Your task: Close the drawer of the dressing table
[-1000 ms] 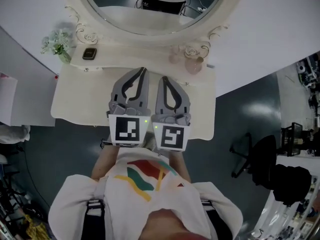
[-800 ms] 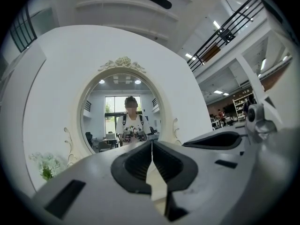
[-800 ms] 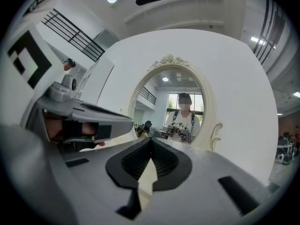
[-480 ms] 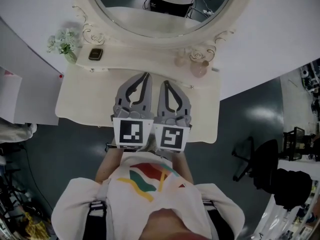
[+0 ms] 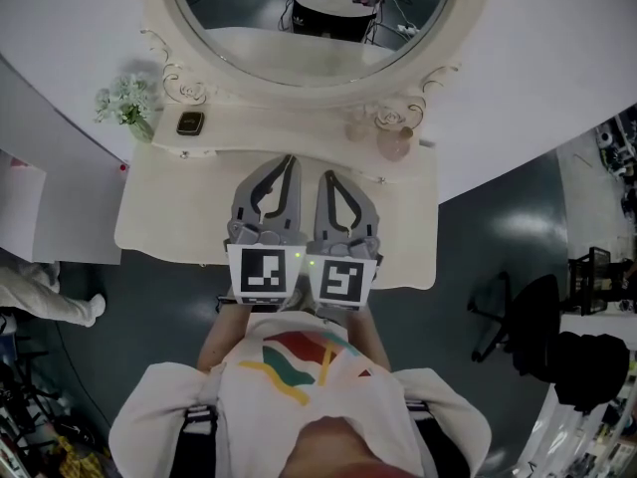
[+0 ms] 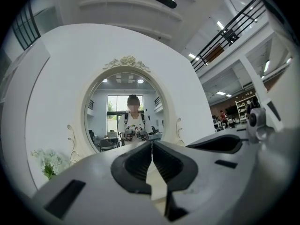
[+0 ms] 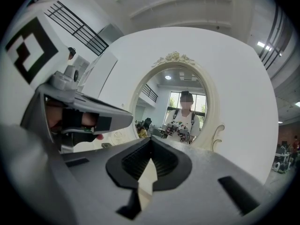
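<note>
Two tools, the left tool (image 5: 290, 159) and the right tool (image 5: 324, 157), are hovering side by side over the middle of the cream bench (image 5: 169, 217). Both are clenched on nothing and are aiming level at the oval mirror (image 5: 299, 28). No drawer is jutting past the bench's near edge at frame centre, where the tools are covering it. I am judging it either already shut or simply hidden, and nothing of its look is showing.
</note>
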